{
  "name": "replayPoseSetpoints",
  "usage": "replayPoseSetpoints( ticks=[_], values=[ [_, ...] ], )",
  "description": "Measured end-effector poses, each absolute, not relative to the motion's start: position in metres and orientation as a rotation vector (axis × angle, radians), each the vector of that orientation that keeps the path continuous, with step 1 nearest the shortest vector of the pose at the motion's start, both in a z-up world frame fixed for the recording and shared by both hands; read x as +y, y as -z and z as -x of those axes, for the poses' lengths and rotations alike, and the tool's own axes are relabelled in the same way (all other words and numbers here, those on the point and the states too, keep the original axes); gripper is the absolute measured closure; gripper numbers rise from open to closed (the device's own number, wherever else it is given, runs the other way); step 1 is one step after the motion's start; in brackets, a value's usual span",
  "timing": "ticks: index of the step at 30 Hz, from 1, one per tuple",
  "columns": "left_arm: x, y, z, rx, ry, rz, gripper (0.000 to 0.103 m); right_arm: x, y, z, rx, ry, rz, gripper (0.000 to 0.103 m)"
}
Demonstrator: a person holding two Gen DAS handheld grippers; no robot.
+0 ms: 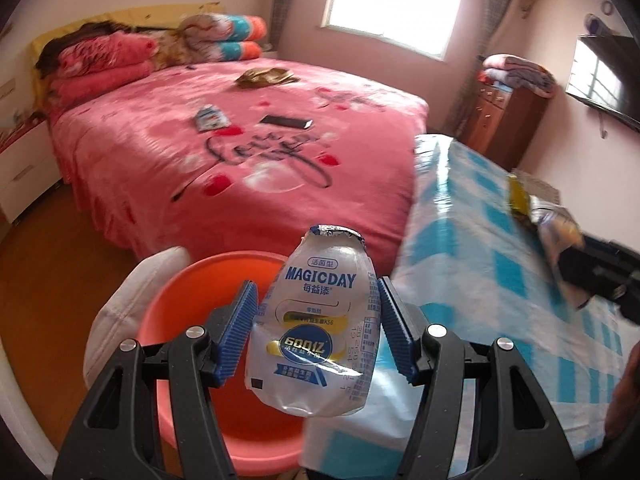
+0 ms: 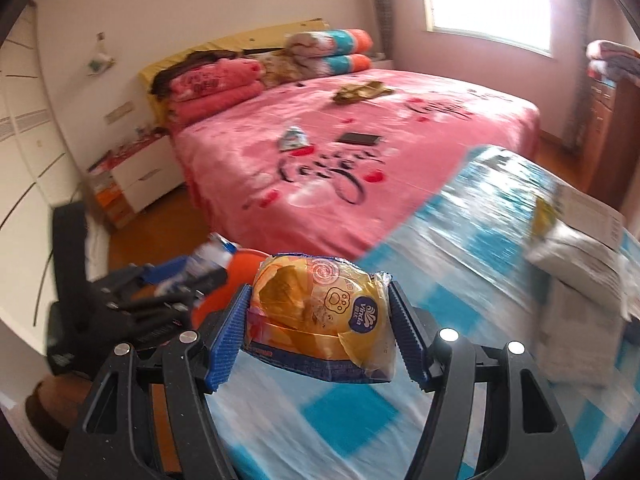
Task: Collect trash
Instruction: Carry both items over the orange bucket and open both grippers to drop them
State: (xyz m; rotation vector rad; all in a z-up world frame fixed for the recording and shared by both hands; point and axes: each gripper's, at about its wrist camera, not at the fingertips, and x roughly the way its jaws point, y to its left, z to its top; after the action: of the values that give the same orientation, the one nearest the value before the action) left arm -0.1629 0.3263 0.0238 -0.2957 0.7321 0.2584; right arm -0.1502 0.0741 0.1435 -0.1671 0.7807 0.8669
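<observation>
Pinching a crumpled white MAGICDAY drink bottle (image 1: 316, 320) between its blue ribbed pads, the left tool (image 1: 316, 328) holds it over the open mouth of an orange basin (image 1: 192, 280) that sits on the floor at about 7 o'clock in the left wrist view. A blue-and-white checked tabletop (image 1: 480, 272) runs away toward 3 o'clock, and the right tool shows there as a dark blur at the frame's edge. In the right wrist view, the right tool (image 2: 320, 320) is clamped on a yellow Vinda tissue pack (image 2: 320, 312), held above the checked tabletop (image 2: 460, 264); the left tool and its bottle appear blurred at 9 o'clock, beside the basin (image 2: 216, 292). White and yellow wrappers (image 2: 576, 256) lie on the tabletop toward 3 o'clock. Beyond, toward 12 o'clock, a pink bed (image 1: 240, 152) carries a small blue-and-white packet (image 1: 210, 117), a dark flat phone-like object (image 1: 286, 121) just beside it, and a crumpled golden wrapper (image 1: 266, 76) farther back near the folded quilts (image 1: 224, 38).
</observation>
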Motion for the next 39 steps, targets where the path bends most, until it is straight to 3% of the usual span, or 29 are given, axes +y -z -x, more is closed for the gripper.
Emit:
replayPoseSetpoints(
  ticks=[8, 14, 18, 22, 28, 33, 39],
  values=[
    [0.359, 0.011, 0.172, 0.785, -0.336, 0.346, 0.041, 0.143, -0.133, 0.157, 0.787, -1.011, 0.209, 0.032],
    [0.377, 0.028, 0.179, 0.8, -0.402, 0.367, 0.026, 0.171, -0.115, 0.154, 0.809, -1.027, 0.211, 0.017],
    [0.384, 0.02, 0.196, 0.692, -0.41, 0.366, 0.017, 0.153, -0.114, 0.141, 0.823, -1.018, 0.096, 0.011],
    [0.382, 0.006, 0.209, 0.561, -0.383, 0.326, 0.016, 0.12, -0.124, 0.133, 0.742, -0.961, -0.001, 0.005],
    [0.368, -0.014, 0.212, 0.476, -0.376, 0.251, 0.012, 0.086, -0.127, 0.121, 0.775, -0.928, -0.064, 0.005],
    [0.36, -0.019, 0.199, 0.595, -0.419, 0.244, 0.013, 0.062, -0.126, 0.126, 0.758, -0.933, -0.109, 0.005],
    [0.349, -0.028, 0.201, 0.608, -0.427, 0.239, 0.013, 0.029, -0.119, 0.127, 0.745, -0.947, -0.224, 0.005]
  ],
)
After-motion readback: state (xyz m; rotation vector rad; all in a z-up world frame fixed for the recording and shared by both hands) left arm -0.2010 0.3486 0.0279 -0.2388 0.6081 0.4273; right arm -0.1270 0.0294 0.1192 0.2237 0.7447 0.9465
